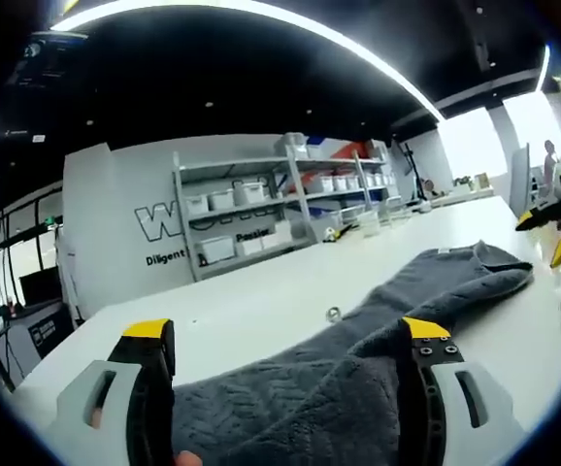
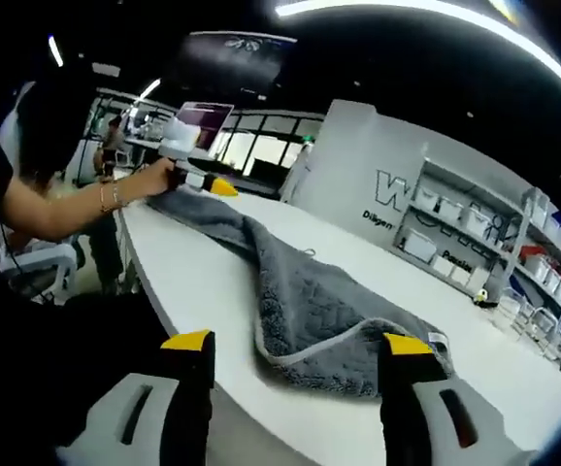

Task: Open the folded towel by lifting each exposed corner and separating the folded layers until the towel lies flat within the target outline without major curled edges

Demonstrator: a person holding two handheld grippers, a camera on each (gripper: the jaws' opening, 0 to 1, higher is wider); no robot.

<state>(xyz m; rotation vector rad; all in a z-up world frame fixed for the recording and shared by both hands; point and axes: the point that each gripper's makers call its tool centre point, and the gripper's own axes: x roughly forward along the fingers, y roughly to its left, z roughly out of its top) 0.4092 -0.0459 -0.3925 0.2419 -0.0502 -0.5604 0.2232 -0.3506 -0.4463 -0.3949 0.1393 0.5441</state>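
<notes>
Grey towel [image 2: 300,301] stretched in a long, rumpled strip across the white desk [image 2: 203,282] — bunched along the middle, not flat. Left gripper [image 1: 290,374]: fingers wide, towel end lying between them, grip not certain. Right gripper [image 2: 295,364]: fingers wide, hovering just short of the hemmed near end, holding nothing. Best pinch each end by its edge only, then draw apart low and evenly — no jerking, no curling. Shelves [image 1: 261,214] stand beyond.
</notes>
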